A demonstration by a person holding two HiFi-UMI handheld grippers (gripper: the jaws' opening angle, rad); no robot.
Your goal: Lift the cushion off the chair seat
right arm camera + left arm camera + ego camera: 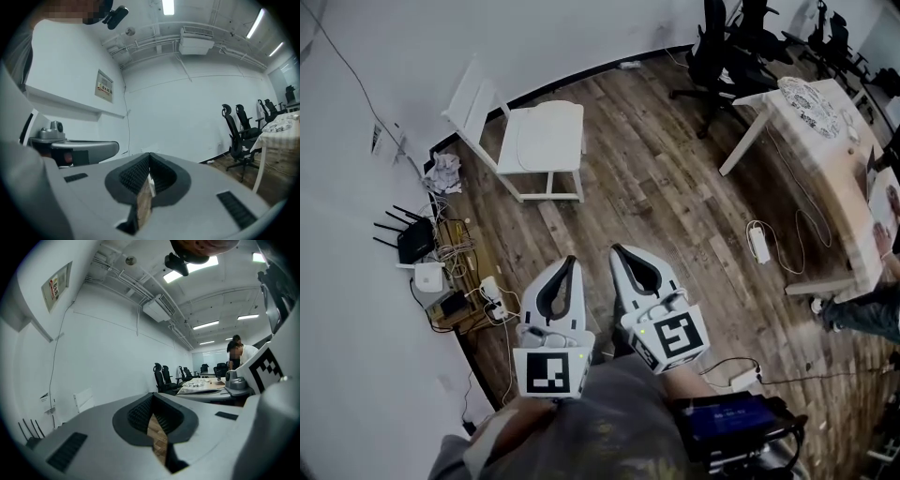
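Note:
A white chair [478, 108] stands near the wall at the upper left of the head view, with a flat white cushion [546, 136] lying on its seat. My left gripper [570, 261] and right gripper [617, 249] are side by side close to my body, well short of the chair and pointing toward it. Both are shut with nothing between the jaws. In the left gripper view the left gripper [152, 394] shows its tips meeting, and the chair back [83, 399] appears small at the left. The right gripper [150, 154] is closed the same way in its own view.
A router [414, 239], cables and a power strip [492, 291] lie on the floor by the left wall. Crumpled paper [443, 173] sits beside the chair. A wooden table [825, 150], black office chairs [722, 47] and a person [872, 305] are at the right.

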